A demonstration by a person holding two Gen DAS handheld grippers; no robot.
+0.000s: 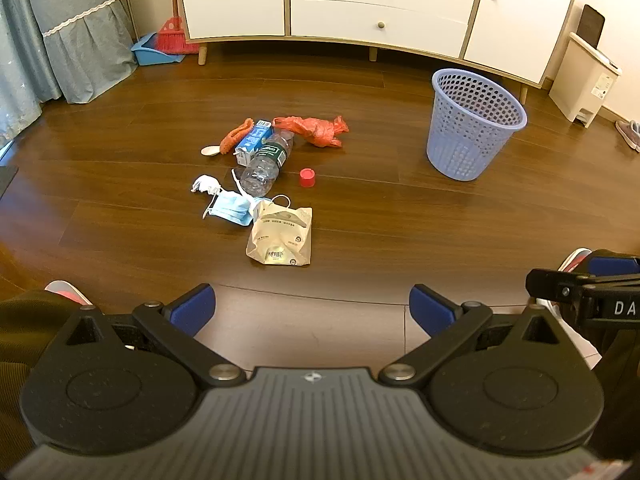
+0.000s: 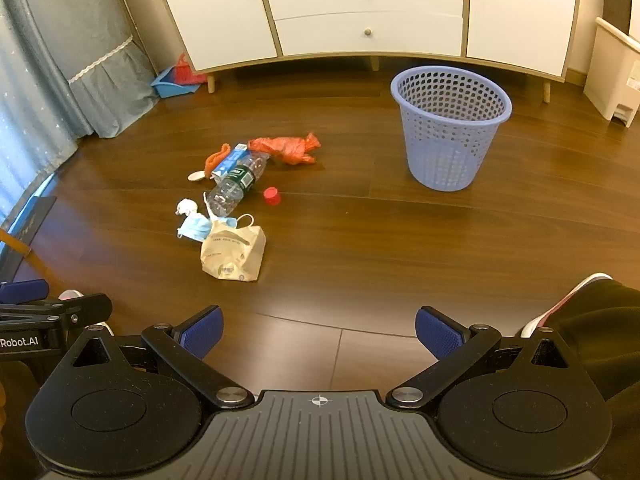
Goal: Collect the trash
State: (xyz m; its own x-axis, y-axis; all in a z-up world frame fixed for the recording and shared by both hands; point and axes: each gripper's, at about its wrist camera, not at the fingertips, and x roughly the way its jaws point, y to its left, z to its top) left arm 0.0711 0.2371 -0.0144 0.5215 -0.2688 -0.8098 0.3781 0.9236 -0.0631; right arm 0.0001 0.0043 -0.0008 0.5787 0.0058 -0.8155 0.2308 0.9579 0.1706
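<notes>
At far left a blue-grey curtain [image 1: 80, 32] is cut off by the frame edge, and a blue dustpan [image 1: 154, 53] with a red brush sits half hidden beside the white cabinet [image 1: 360, 0]. Mid-floor lies the trash: a white spoon [image 1: 210, 151], a blue carton [image 1: 253, 141], a clear bottle [image 1: 266, 168] lying across it, an orange bag [image 1: 314, 130], a red cap [image 1: 307, 177], a crumpled tissue [image 1: 206, 183], a blue face mask [image 1: 232, 210] partly under a beige pouch [image 1: 281, 237] whose print is unreadable. The lilac basket [image 1: 474, 124] stands upright, well apart to the right. The left gripper [image 1: 312, 312] and right gripper [image 2: 319, 332] hang level above the wooden floor [image 1: 400, 220], jaws wide and holding nothing.
</notes>
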